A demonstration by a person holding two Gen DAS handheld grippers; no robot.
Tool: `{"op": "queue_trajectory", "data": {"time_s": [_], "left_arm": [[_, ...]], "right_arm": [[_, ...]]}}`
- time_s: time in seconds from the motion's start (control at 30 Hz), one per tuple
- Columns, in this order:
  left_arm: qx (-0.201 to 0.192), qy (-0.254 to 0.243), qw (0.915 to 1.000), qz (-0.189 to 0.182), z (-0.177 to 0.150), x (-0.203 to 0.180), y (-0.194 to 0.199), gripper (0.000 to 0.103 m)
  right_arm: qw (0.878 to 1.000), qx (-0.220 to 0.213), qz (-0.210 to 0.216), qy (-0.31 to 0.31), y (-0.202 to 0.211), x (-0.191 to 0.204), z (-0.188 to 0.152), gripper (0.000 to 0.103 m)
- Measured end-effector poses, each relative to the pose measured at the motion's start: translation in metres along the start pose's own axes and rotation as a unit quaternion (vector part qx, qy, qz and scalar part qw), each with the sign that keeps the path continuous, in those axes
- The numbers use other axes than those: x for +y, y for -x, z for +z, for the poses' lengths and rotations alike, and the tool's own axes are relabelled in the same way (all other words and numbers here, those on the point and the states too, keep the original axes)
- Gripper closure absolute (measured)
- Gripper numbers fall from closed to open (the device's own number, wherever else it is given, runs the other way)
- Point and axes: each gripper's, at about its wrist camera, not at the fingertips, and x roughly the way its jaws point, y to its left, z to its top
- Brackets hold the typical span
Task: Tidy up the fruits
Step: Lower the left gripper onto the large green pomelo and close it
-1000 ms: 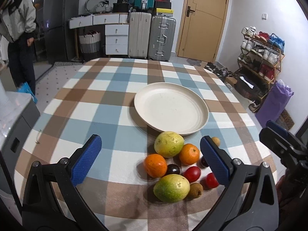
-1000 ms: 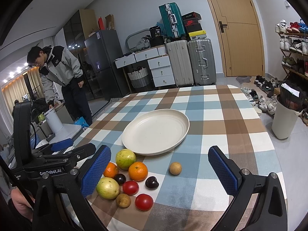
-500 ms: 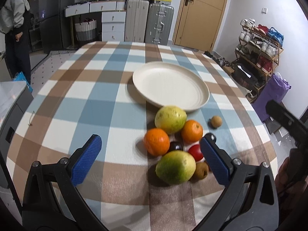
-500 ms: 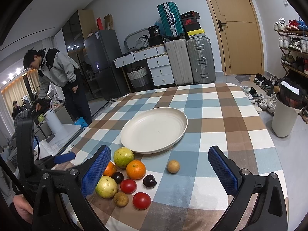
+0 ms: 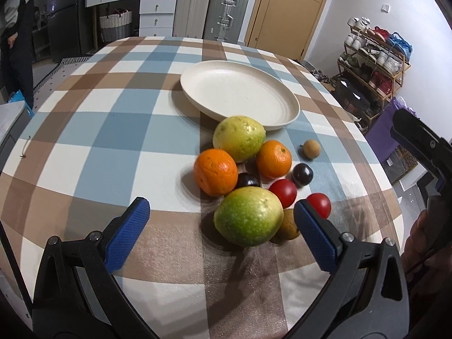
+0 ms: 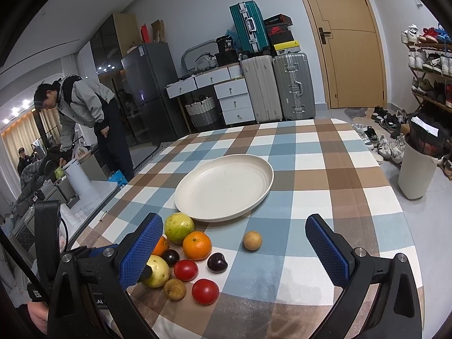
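The cream plate (image 5: 240, 96) on the checked bench (image 5: 84, 147) holds nothing. All the fruit lies on the cloth just in front of it: a green-yellow guava (image 5: 238, 138) touching the plate's near rim, two oranges (image 5: 216, 172) flanking it, two dark plums (image 5: 302, 173), two tomatoes (image 5: 283, 193), a second guava (image 5: 248, 216) and two small brown fruits (image 5: 310, 149).

The left gripper (image 5: 220, 226) has its fingers (image 5: 125, 231) wide apart, beside the nearer guava without touching it. The right gripper (image 6: 234, 250) is also spread, holding nothing.

A black tub (image 6: 226, 43) behind the plate reads "36".
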Motion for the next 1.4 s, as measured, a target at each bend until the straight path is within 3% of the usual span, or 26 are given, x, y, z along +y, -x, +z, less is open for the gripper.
{"op": "queue_trajectory", "data": {"time_s": [0.13, 0.27, 0.43, 0.5, 1.0, 1.4], "left_arm": [[0.009, 0.007, 0.9999, -0.011, -0.002, 0.001, -0.004, 0.006], [0.022, 0.018, 0.9991, -0.030, -0.002, 0.005, -0.012, 0.017], [0.040, 0.036, 0.9952, -0.081, -0.003, 0.009, -0.021, 0.038], [0.040, 0.038, 0.9938, -0.097, -0.004, 0.009, -0.022, 0.051], [0.032, 0.054, 0.9890, -0.134, -0.011, 0.020, -0.016, 0.052], [-0.013, 0.074, 0.9900, -0.119, -0.009, 0.057, 0.018, 0.052]], "right_arm": [[1.000, 0.001, 0.000, 0.000, 0.000, 0.000, 0.000, 0.000], [1.000, 0.002, -0.001, -0.001, 0.000, -0.001, -0.001, 0.000], [1.000, 0.002, 0.000, -0.001, 0.001, -0.002, -0.002, 0.000], [1.000, 0.002, 0.000, 0.000, 0.001, -0.002, -0.002, 0.000], [1.000, 0.008, 0.001, 0.003, -0.002, 0.002, -0.004, 0.000], [0.999, 0.037, 0.033, 0.014, -0.014, 0.023, -0.004, 0.000]]}}
